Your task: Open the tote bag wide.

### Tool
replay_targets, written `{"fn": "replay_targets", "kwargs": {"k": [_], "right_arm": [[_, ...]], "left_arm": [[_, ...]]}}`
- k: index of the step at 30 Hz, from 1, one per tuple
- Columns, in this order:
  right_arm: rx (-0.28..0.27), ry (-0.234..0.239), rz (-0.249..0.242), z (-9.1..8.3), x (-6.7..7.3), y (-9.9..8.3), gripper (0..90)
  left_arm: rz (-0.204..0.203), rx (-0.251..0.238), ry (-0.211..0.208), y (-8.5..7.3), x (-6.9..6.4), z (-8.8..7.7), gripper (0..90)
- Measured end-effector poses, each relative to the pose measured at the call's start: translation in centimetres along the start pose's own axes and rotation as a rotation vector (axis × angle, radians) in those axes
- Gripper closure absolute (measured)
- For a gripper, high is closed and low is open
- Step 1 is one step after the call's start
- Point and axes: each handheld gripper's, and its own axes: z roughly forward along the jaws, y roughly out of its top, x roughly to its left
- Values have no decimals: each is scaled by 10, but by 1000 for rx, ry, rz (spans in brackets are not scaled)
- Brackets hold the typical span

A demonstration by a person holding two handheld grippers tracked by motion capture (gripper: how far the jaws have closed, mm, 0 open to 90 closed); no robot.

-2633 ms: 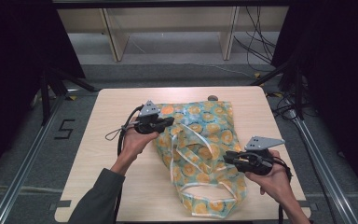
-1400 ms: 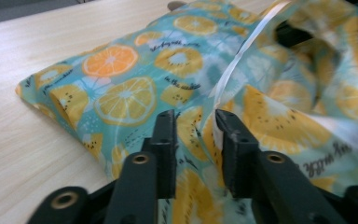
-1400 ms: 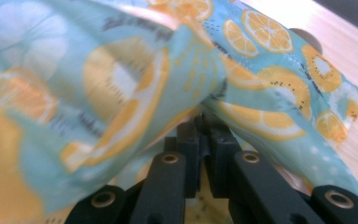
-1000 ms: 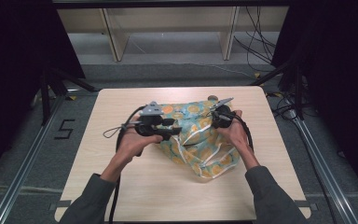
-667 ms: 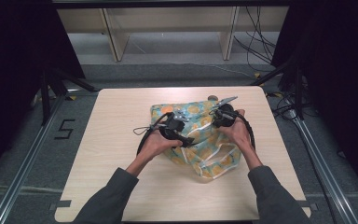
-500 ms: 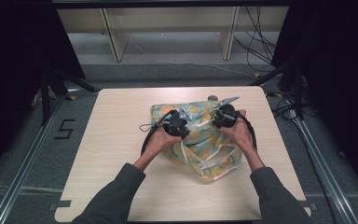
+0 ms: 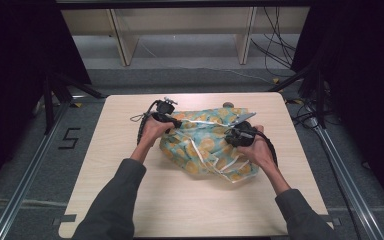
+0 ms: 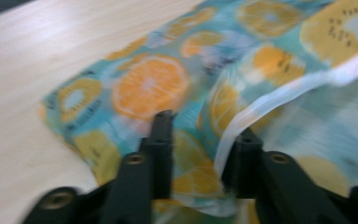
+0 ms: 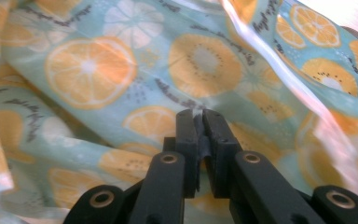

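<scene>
A teal cloth bag [image 7: 205,145] printed with orange slices and trimmed with white straps lies crumpled in the middle of the wooden table [image 7: 130,195]. My left gripper [image 7: 172,121] is at the bag's left edge. In the left gripper view its jaws [image 8: 203,133] have just been opening and stand apart over the bag [image 8: 149,88]. Fabric lies between them and a white strap [image 8: 279,93] runs past one jaw. My right gripper [image 7: 233,136] is on the bag's right side. It [image 9: 199,116] is shut on a pinch of the fabric [image 9: 88,65].
Bare tabletop surrounds the bag, widest at the near side. A small dark round object [image 7: 226,105] sits at the table's far edge. Metal rails [image 7: 30,170] run along both sides, and cables [image 7: 280,55] and shelf legs [image 7: 122,45] lie beyond.
The left hand has pulled back from the middle of the bag to its left edge and its jaws have parted. The right hand holds its pinch and has shifted slightly nearer.
</scene>
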Motion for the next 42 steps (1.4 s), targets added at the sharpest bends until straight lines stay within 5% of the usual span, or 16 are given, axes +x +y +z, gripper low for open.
{"fn": "replay_targets", "kwargs": {"k": [5, 9, 13, 17, 20, 22, 24, 27, 30, 34, 36, 37, 38, 42], "right_arm": [[-28, 28, -26, 0, 12, 7, 860], [-38, 55, -55, 5, 28, 14, 865], [-28, 102, -65, 9, 43, 24, 867], [-13, 87, -82, 12, 43, 38, 868], [-6, 54, -81, 17, 36, 48, 873], [3, 24, -71, 23, 30, 52, 874], [20, 7, -69, 28, 23, 53, 875], [29, 2, -55, 34, 16, 50, 877], [52, 19, -28, 35, 15, 49, 878], [36, 9, -51, 33, 17, 49, 878], [6, 6, -59, 35, 17, 49, 878], [13, 6, -50, 34, 18, 49, 878], [40, 16, -49, 32, 19, 50, 878], [20, 32, -43, 32, 26, 51, 876]], "left_arm": [[21, -100, -58, -1, -22, -47, 454], [102, -164, -71, -3, -48, -72, 476], [135, -224, -166, -13, -83, -70, 550], [148, -215, -268, -23, -108, -50, 592], [245, -107, -205, -31, -116, -32, 586], [247, -40, -204, -42, -115, -21, 598], [255, -36, -160, -57, -114, -19, 696], [254, -17, -164, -79, -110, -24, 772], [261, 13, -147, -105, -106, -30, 789], [284, 102, -112, -132, -93, -29, 775], [215, 64, -117, -140, -86, -32, 761], [160, 36, -157, -141, -88, -37, 744], [181, -11, -117, -136, -87, -45, 727], [216, -116, -92, -107, -99, -66, 657]]}}
